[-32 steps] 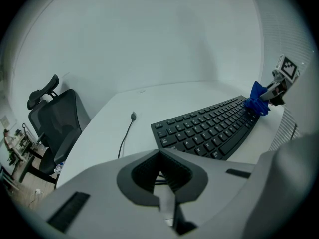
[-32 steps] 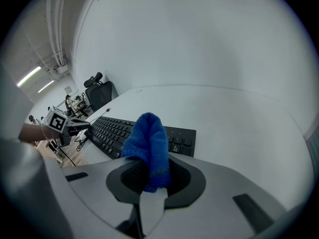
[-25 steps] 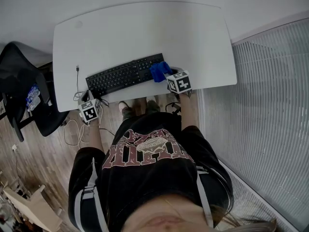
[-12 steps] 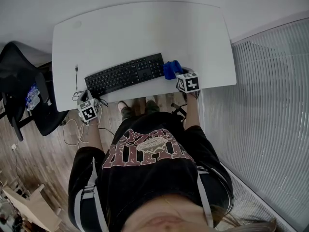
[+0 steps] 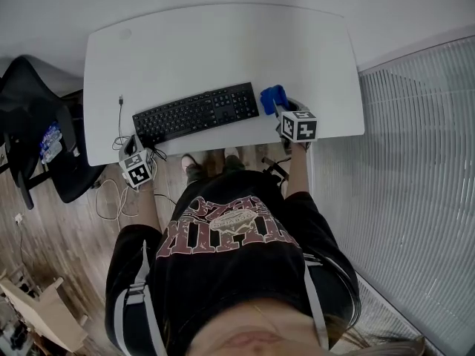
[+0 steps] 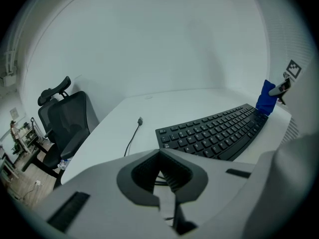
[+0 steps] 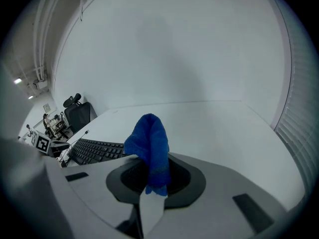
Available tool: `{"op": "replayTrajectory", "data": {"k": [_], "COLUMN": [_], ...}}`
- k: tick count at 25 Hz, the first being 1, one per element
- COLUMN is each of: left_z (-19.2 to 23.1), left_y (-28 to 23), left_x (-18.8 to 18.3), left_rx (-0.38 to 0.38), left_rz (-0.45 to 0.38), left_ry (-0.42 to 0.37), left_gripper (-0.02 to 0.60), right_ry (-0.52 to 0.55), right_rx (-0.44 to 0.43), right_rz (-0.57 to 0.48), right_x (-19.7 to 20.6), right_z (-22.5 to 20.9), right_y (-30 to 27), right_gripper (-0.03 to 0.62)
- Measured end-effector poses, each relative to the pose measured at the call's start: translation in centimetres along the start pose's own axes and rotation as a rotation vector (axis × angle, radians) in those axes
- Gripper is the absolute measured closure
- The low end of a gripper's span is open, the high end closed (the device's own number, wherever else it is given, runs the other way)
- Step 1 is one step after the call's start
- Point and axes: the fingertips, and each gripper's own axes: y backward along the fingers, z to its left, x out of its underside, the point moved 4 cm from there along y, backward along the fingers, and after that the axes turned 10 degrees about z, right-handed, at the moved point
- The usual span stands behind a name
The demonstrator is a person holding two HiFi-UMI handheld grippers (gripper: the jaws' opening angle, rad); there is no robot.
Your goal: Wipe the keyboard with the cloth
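Note:
A black keyboard [image 5: 197, 113] lies along the front of the white desk [image 5: 215, 47]; it also fills the right half of the left gripper view [image 6: 217, 131]. My right gripper [image 5: 280, 112] is shut on a blue cloth [image 5: 272, 97], just past the keyboard's right end. In the right gripper view the cloth [image 7: 149, 148] stands up out of the closed jaws, with the keyboard [image 7: 97, 151] off to the left. My left gripper [image 5: 133, 153] is shut and empty at the desk's front left corner, beside the keyboard's left end.
A thin cable with a USB plug [image 6: 139, 120] trails over the desk left of the keyboard. A black office chair [image 5: 30, 124] stands left of the desk. A ribbed panel [image 5: 401, 147] runs along the right.
My right gripper has carried the blue cloth rightwards, off the keyboard's right end and onto the bare desk beside it. The left gripper has stayed where it was.

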Motion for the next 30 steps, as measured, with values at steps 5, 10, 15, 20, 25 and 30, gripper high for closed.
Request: {"op": "replayTrajectory", "data": {"k": [5,10,15,20,25,30], "left_z": [-0.1,-1.1,-2.9,-5.3,-8.2,-10.9], "left_y": [0.6,1.1,1.4,1.5,2.2,3.4], "left_x": [-0.4,-1.2,-2.5,-3.9,-5.5,-7.4], "left_rx": [0.020,0.052,0.086,0.139,0.201,0.267], "left_rz": [-0.020,-0.043,-0.071,-0.100,-0.129,-0.174], "left_ry": [0.026,0.033,0.013,-0.008,-0.033,-0.033], "left_gripper": [0.546,0.546,0.546,0.546,0.546,0.546], "right_ry": [0.021,0.044,0.074,0.114,0.156,0.207], "right_rx": [-0.017,-0.044,-0.081,-0.120,-0.165,-0.218], "right_rz": [-0.008,-0.007,-0.012,-0.016,-0.027,-0.040], "right_x": [-1.0,-1.2,-1.8,-2.7,-3.7,-4.7], "right_z": [0.8,2.5,4.7,7.1,9.8,12.8], "right_y": [-0.1,-0.6,-1.2,-1.7,-2.0,-2.0], "right_gripper": [0.530,0.530,0.530,0.530,0.530,0.530]}}
